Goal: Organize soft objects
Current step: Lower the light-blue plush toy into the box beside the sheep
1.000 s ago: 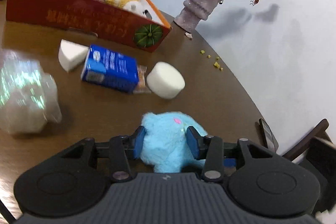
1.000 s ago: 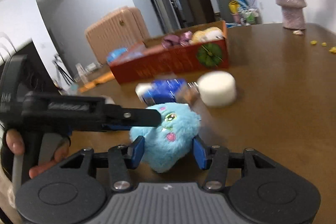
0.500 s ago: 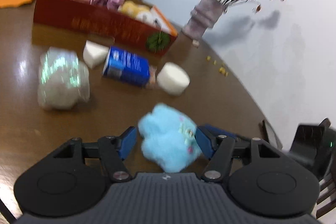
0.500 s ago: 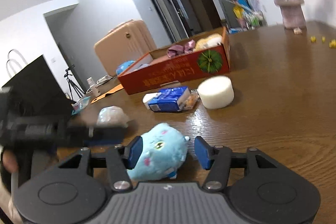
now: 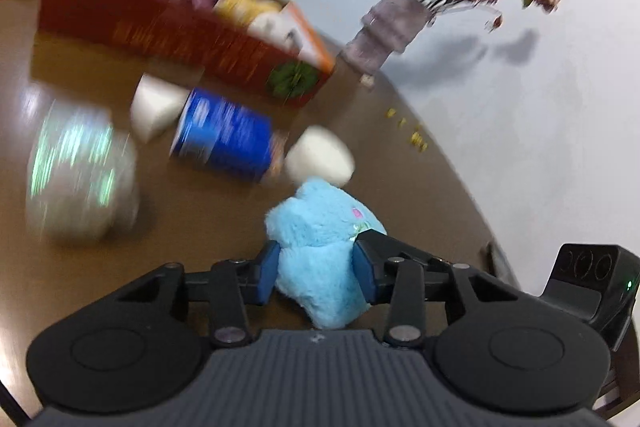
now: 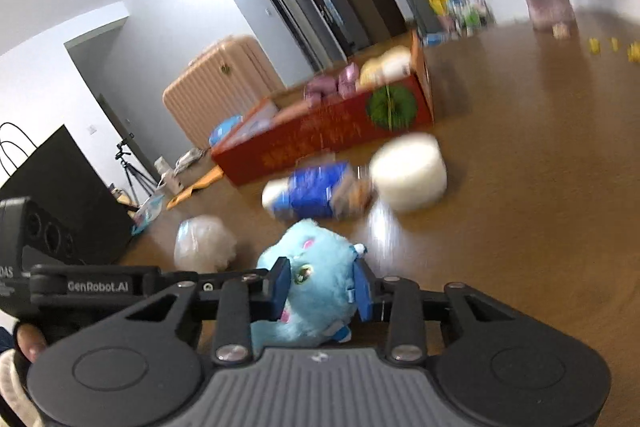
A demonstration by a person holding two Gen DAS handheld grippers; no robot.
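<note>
Legibly, "GenRobot.AI" on left gripper (image 6: 132, 285); both grippers' jaws closing on blue plush (image 6: 312, 291); right gripper (image 6: 320, 287).

Home: wooden dining table (image 6: 540, 227), flower vase (image 5: 384, 27), suitcase (image 6: 224, 83), hallway doors (image 6: 352, 3).

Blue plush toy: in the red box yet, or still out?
Out. The blue plush toy sits between both tongs, short of the red box.

Blue pack (image 5: 224, 141) and sponge (image 5: 320, 161) apparently block the box (image 5: 180, 35).
</note>
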